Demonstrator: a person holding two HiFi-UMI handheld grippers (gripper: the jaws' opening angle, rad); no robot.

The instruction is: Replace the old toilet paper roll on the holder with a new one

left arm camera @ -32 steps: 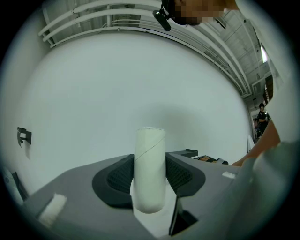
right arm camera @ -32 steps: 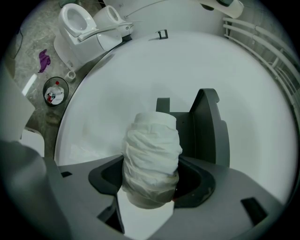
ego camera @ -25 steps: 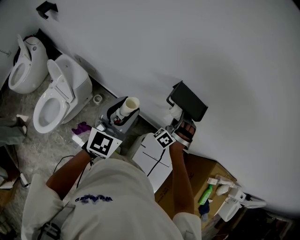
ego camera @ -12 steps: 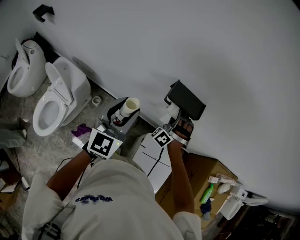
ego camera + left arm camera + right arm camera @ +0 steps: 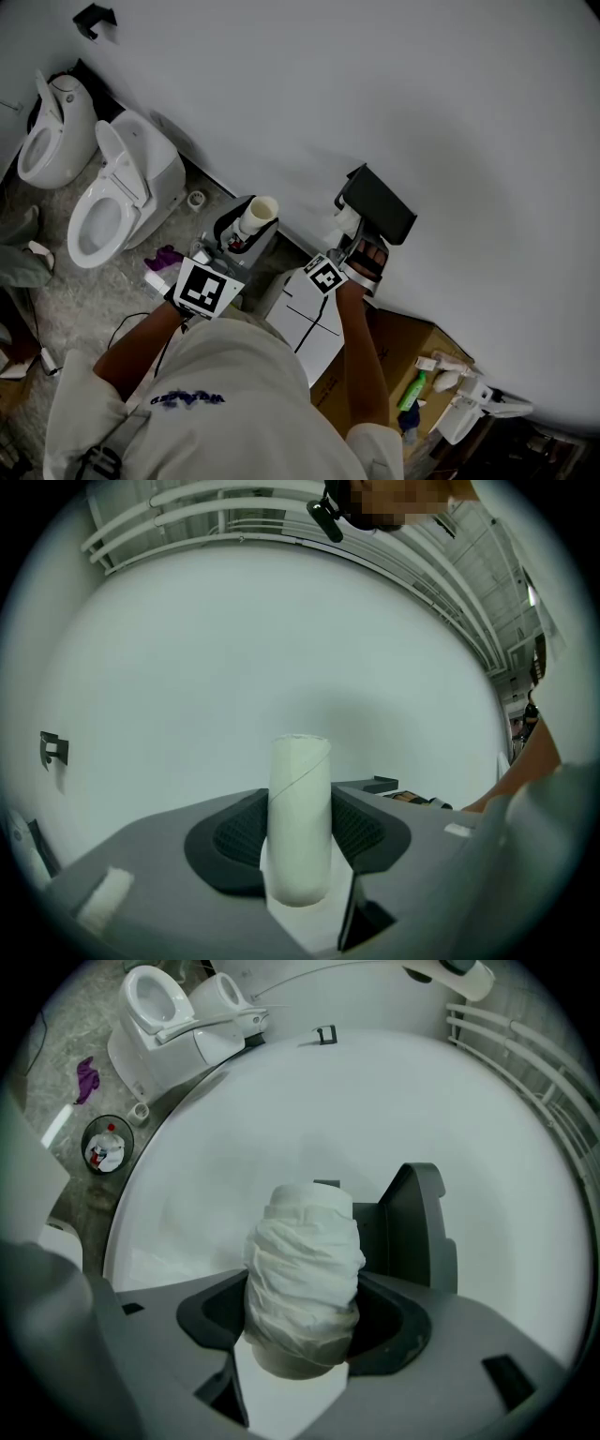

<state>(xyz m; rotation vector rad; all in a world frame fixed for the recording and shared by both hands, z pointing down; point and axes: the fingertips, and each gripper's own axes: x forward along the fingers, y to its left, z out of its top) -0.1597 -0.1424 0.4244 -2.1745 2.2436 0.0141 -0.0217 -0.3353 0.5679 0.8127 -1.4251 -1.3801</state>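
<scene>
My left gripper [image 5: 298, 841] is shut on a bare cream cardboard tube [image 5: 300, 799], held upright in front of the white wall. In the head view that tube [image 5: 259, 212] stands up out of the left gripper [image 5: 242, 232], left of the holder. My right gripper [image 5: 302, 1326] is shut on a roll of white toilet paper [image 5: 305, 1269] with a crumpled outer layer. The roll sits close in front of the black wall holder [image 5: 420, 1227], slightly left of it. From the head view, the holder [image 5: 377, 206] has its cover raised and the right gripper [image 5: 359, 251] is just below it.
Two white toilets [image 5: 120, 187] [image 5: 52, 131] stand along the wall at left, with a purple cloth [image 5: 165, 255] and a small roll [image 5: 195, 198] on the floor nearby. A round bin [image 5: 106, 1145] sits below. A cardboard box [image 5: 417, 342] with a green bottle [image 5: 410, 389] lies at right.
Only the head view has shifted slightly. Both grippers and what they hold stay where they were.
</scene>
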